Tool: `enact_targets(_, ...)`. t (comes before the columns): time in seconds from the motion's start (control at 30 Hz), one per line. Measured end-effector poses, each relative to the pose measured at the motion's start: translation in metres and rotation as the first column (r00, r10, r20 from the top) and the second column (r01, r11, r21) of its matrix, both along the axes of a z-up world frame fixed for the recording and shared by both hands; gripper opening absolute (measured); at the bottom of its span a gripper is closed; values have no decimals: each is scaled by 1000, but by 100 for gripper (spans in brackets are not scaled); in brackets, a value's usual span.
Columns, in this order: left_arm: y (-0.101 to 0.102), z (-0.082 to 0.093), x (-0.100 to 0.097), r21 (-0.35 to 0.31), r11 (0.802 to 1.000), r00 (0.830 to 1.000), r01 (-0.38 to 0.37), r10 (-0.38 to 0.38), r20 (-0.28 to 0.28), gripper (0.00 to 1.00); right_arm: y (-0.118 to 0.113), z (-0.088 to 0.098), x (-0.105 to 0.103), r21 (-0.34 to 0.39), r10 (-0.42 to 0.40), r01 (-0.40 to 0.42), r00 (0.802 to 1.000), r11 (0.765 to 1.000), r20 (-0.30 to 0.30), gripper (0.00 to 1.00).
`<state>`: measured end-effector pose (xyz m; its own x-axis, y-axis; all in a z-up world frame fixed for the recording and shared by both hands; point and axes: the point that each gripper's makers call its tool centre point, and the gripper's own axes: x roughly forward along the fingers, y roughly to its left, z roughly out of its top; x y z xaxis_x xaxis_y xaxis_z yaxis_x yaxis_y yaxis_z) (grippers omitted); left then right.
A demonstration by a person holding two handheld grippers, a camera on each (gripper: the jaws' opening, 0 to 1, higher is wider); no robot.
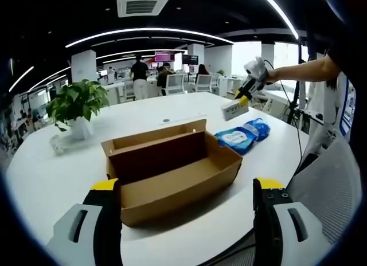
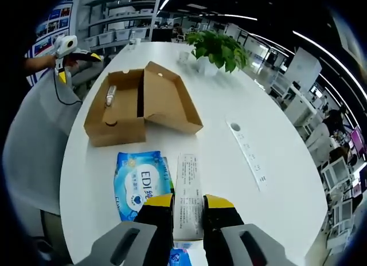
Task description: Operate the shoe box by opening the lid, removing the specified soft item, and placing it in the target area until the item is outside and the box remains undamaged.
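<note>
White round table [image 2: 229, 163] in an open office: cardboard shoe box [image 1: 172, 168], lid open; potted plant [image 1: 77, 105]; blue wet-wipes pack [image 2: 140, 183] beside the box. My right tongs [image 2: 187, 206] clenched a white carton [image 2: 188, 191] above the table; my left tongs [image 1: 186, 188] stood released before the box.

Brown box [image 1: 172, 171]; blue wipes pack [image 2: 140, 183]; white table [image 2: 229, 163]
</note>
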<state>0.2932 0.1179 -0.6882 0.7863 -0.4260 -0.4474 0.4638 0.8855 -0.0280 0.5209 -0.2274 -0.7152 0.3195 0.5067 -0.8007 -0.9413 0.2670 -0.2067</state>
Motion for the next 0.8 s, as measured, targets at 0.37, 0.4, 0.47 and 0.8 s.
enact_targets(0.37,2,-3,0,4,1000,1000,-6,6,-14,98,-28,-25,11,-67,-7,6,1000,998,-9,14)
enact_targets(0.4,2,-3,0,6,1000,1000,-7,7,-14,98,-30,-27,12,-73,-7,6,1000,997,-10,14)
enact_targets(0.47,3,-3,0,8,1000,1000,-9,9,-15,98,-34,-31,13,-87,-5,4,1000,996,-10,14)
enact_targets(0.8,5,-6,1,17,1000,1000,-15,15,-23,97,-51,-49,13,-141,7,-10,1000,990,-21,14)
